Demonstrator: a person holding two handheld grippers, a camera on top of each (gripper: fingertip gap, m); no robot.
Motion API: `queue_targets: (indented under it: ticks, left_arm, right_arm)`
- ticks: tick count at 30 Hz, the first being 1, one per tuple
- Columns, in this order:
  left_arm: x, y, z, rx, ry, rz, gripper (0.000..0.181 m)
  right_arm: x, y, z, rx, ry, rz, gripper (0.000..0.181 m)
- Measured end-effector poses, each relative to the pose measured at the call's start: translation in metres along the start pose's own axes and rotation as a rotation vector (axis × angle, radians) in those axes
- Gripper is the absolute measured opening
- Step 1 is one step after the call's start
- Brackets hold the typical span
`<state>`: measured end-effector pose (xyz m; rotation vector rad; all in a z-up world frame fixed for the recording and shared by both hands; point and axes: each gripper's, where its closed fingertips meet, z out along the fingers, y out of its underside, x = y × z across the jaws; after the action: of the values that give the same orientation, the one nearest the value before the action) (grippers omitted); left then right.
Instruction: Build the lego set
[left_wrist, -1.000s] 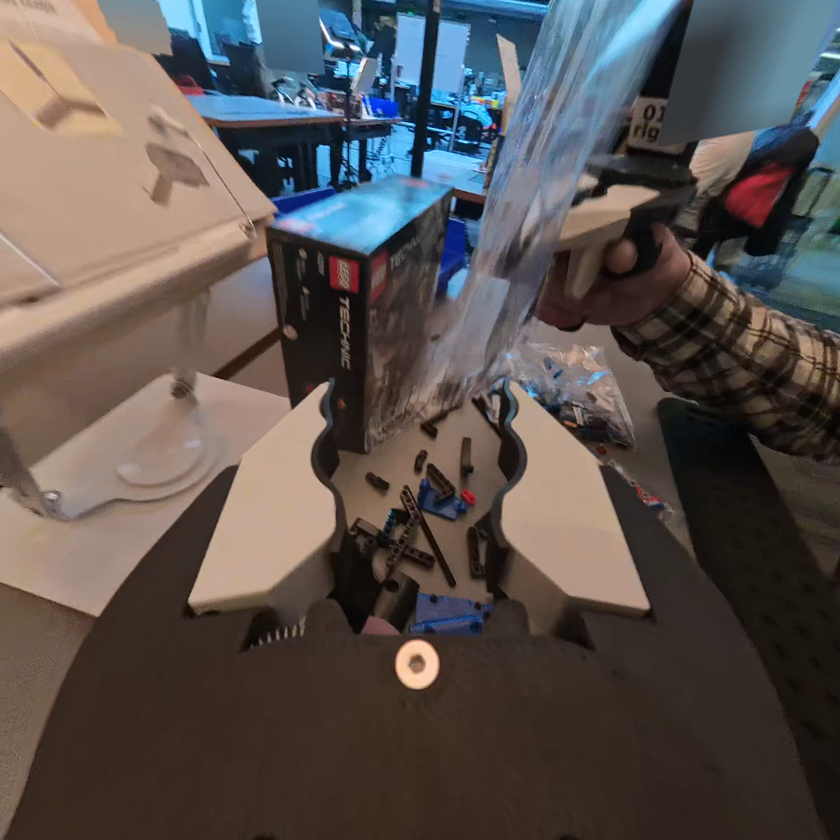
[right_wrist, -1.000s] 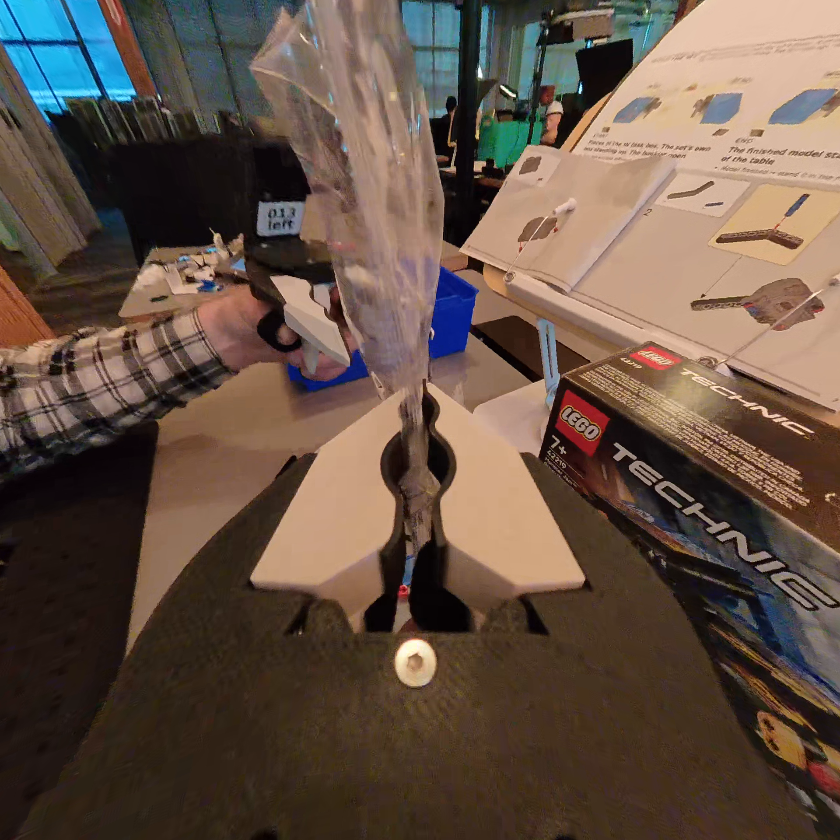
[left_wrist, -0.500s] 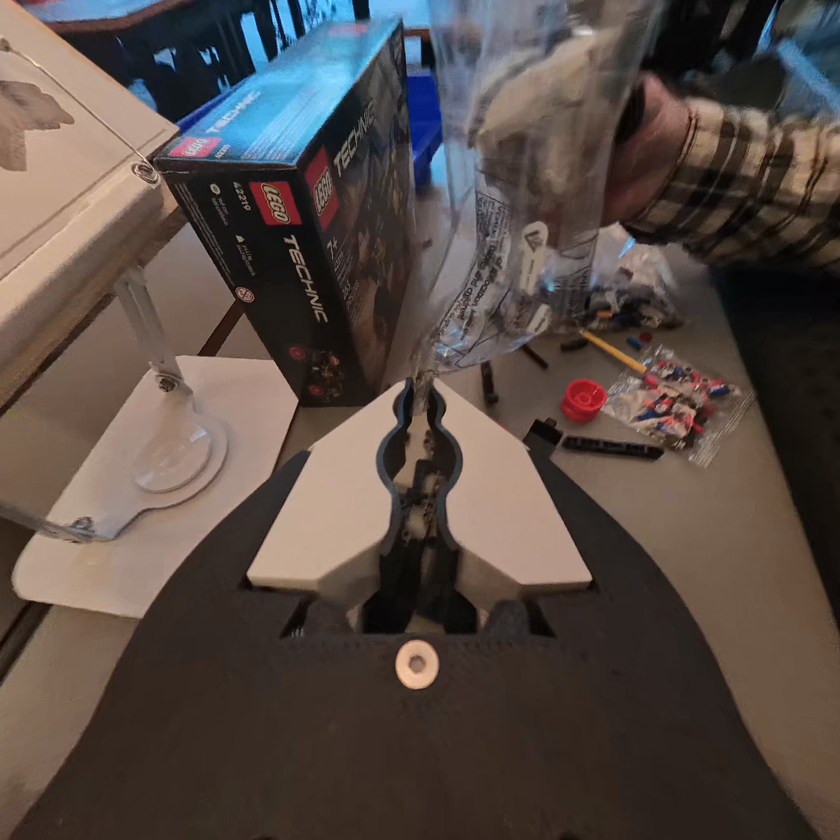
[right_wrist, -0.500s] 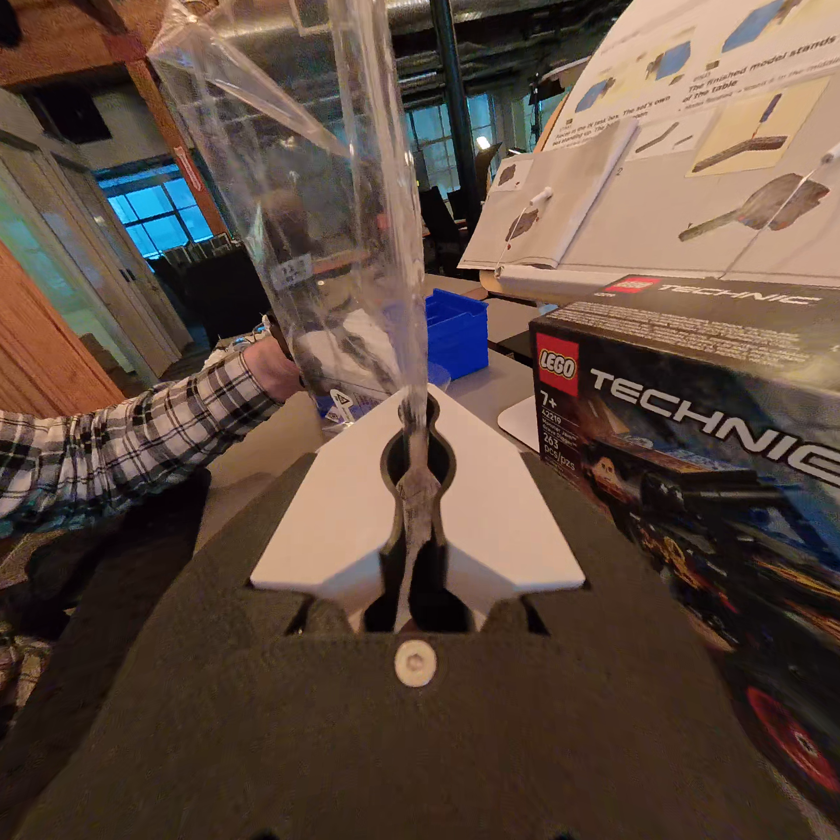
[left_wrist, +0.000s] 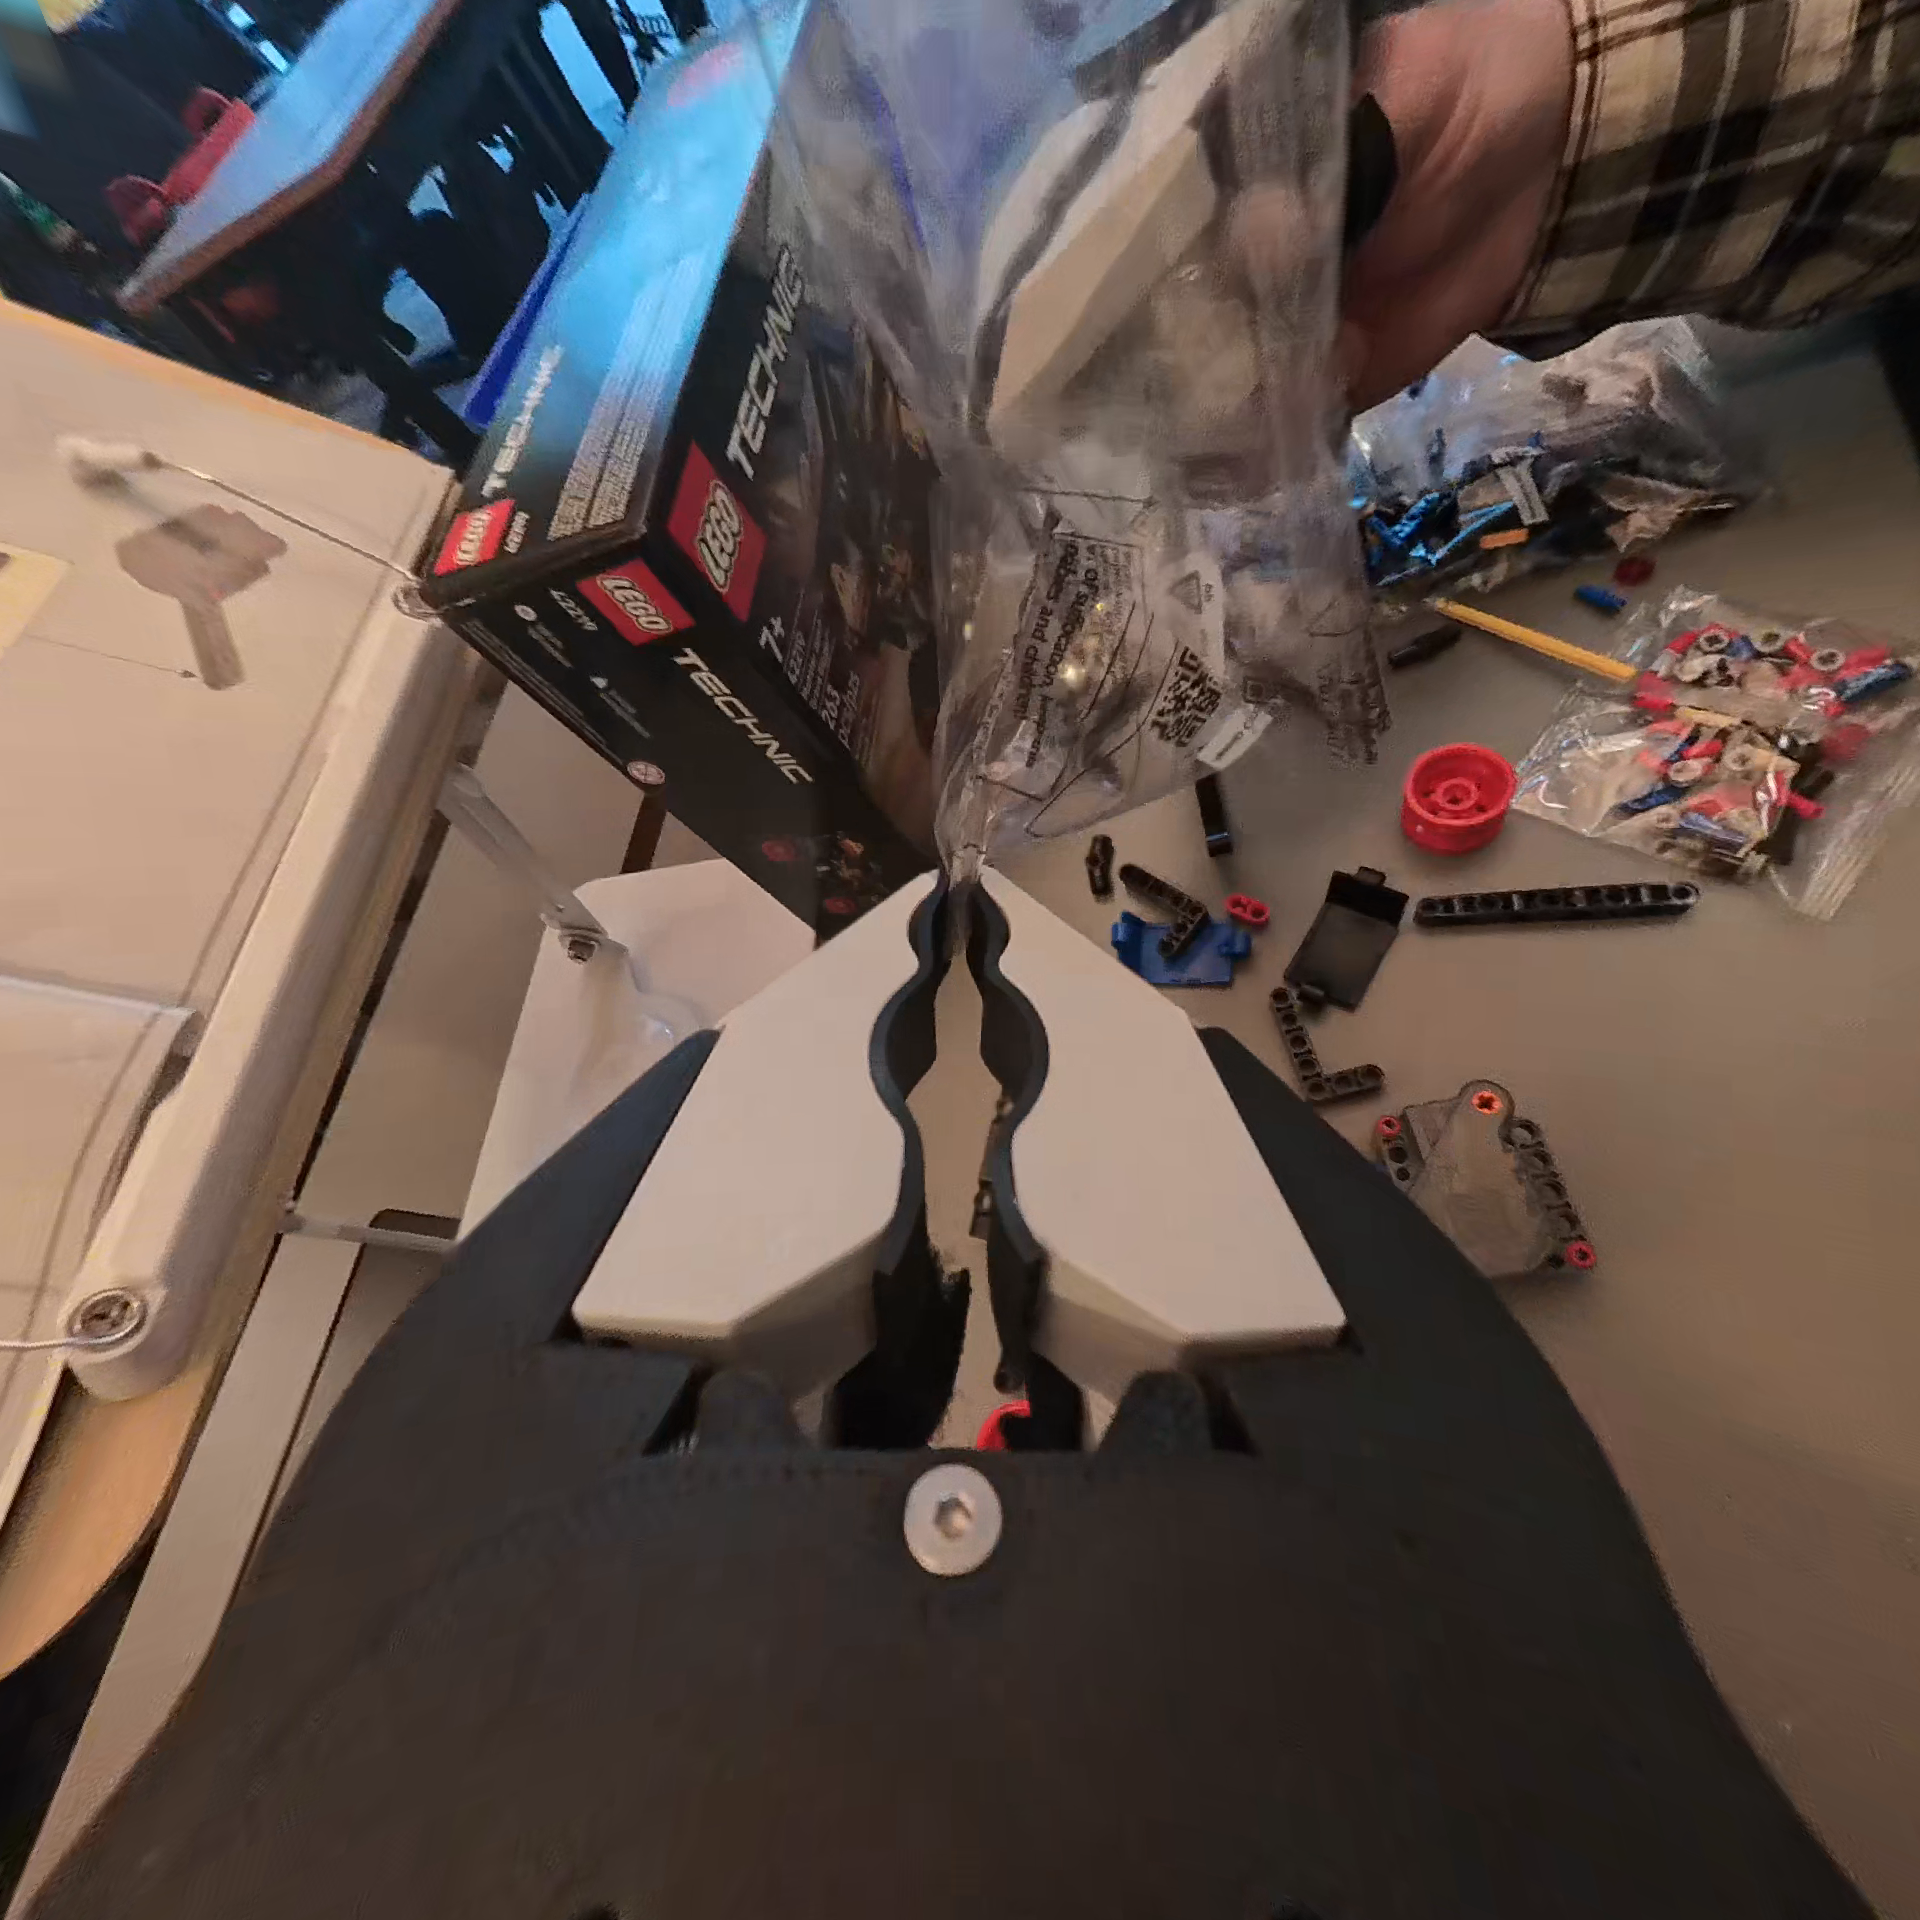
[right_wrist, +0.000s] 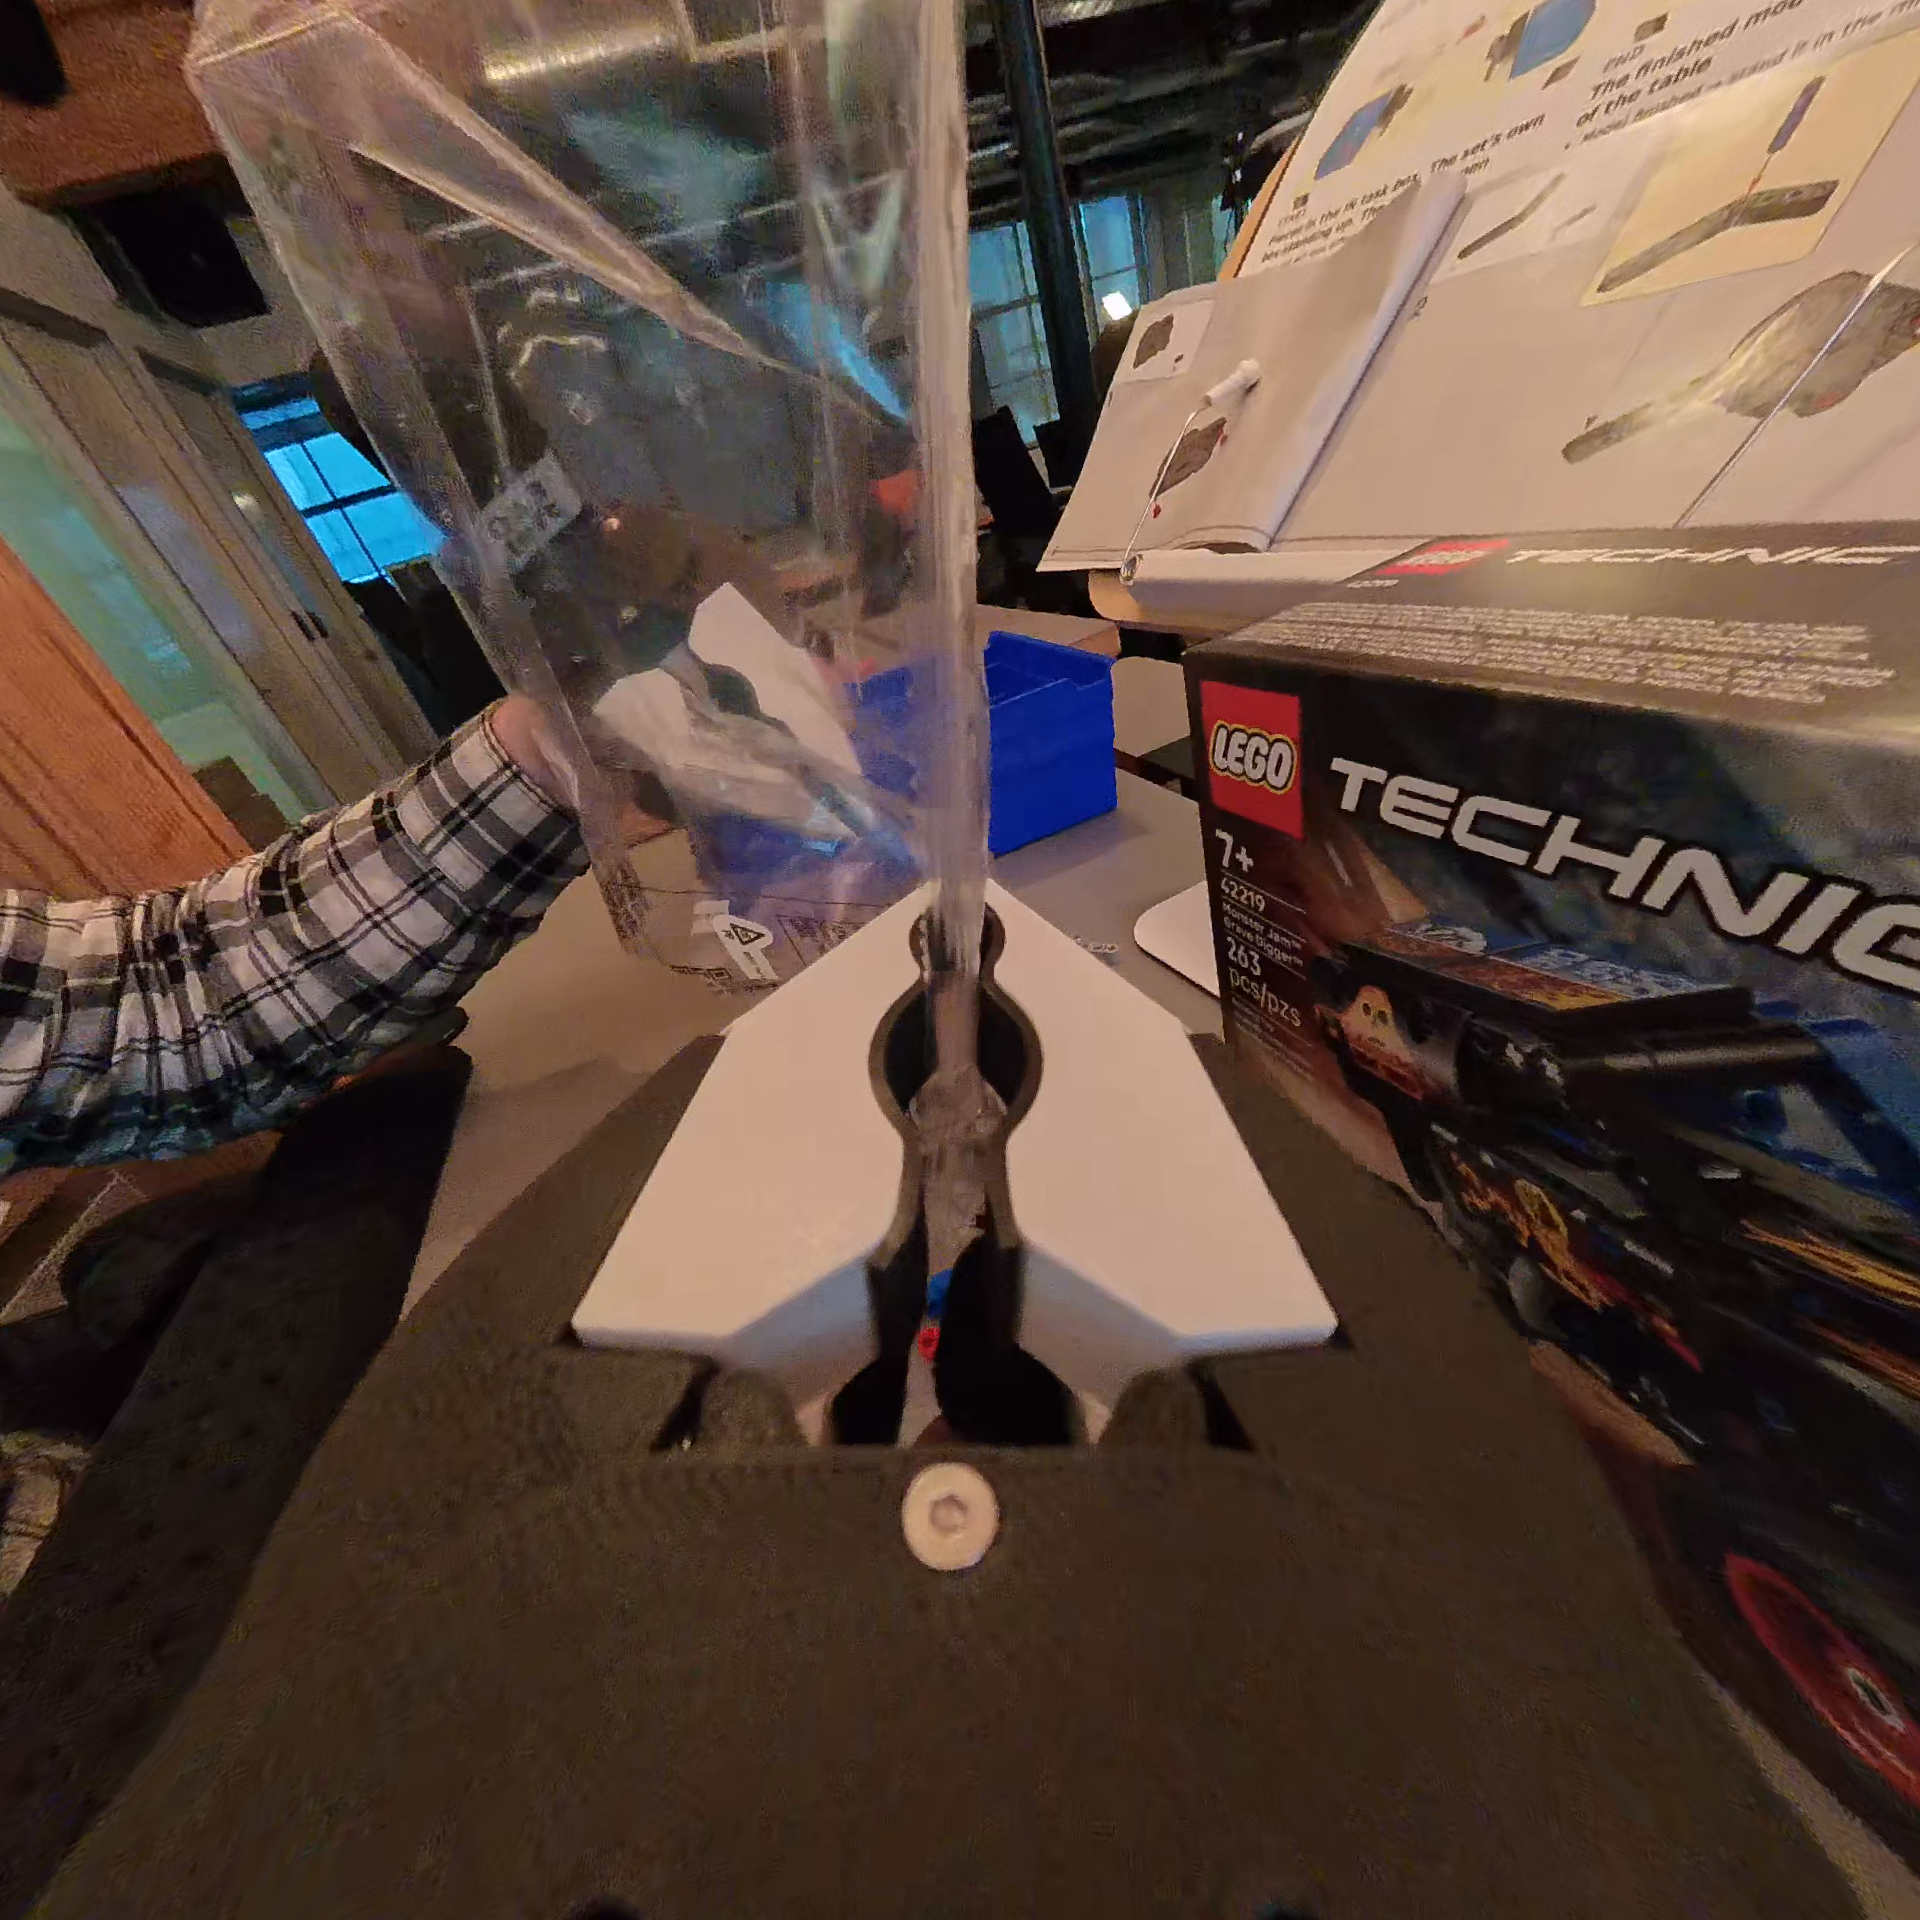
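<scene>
Currently, item: clear plastic bag (left_wrist: 1122, 582), apparently emptied, hanging above the desk (left_wrist: 1662, 1455) between the two claws. Left claw (left_wrist: 958, 896) is pinching one corner at its tips; right claw (right_wrist: 951, 1122) is clamping a bunched edge deep between its fingers. Film is looking light, limp and slippery; a gathered corner or seam is likely offering the surest hold. Loose pieces (left_wrist: 1174, 925) and sealed packets (left_wrist: 1704, 748) are lying on the desk, just beside the set's box (left_wrist: 665, 582).
</scene>
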<state>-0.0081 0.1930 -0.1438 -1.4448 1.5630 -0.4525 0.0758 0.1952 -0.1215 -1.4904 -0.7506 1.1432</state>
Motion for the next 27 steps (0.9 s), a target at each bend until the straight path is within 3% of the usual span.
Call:
queue_targets:
  ticks: [3,7,10,15,16,18,21,23,27]
  left_arm:
    - [-0.003,0.006,0.001,-0.003,-0.022,0.010,0.000]
    - [-0.009,0.018,0.003,0.038,-0.055,-0.054,0.000]
    - [-0.007,0.021,0.010,0.058,-0.063,-0.055,0.000]
    - [-0.008,0.028,0.019,0.070,-0.064,-0.088,0.000]
    - [-0.008,0.030,0.020,0.064,-0.065,-0.091,0.000]
    - [-0.009,0.034,0.024,0.062,-0.060,-0.117,0.000]
    - [-0.006,0.034,0.029,0.096,-0.052,-0.128,0.000]
    - [-0.008,0.043,0.033,0.071,-0.072,-0.110,0.000]
    - [-0.010,0.042,0.031,0.147,-0.052,-0.208,0.000]
  right_arm:
    - [-0.006,-0.004,0.001,-0.012,-0.007,-0.063,0.000]
    - [-0.035,-0.032,0.003,0.002,-0.036,-0.232,0.000]
    - [-0.038,-0.023,0.019,-0.146,-0.026,-0.366,0.000]
    - [-0.057,-0.025,0.033,-0.253,-0.072,-0.474,0.000]
    - [-0.063,-0.032,0.034,-0.237,-0.091,-0.468,0.000]
    - [-0.053,-0.019,0.040,-0.355,-0.065,-0.489,0.000]
    - [-0.066,-0.035,0.045,-0.318,-0.100,-0.475,0.000]
    - [-0.056,-0.018,0.048,-0.425,-0.083,-0.501,0.000]
    - [-0.061,-0.043,0.039,-0.297,-0.117,-0.365,0.000]
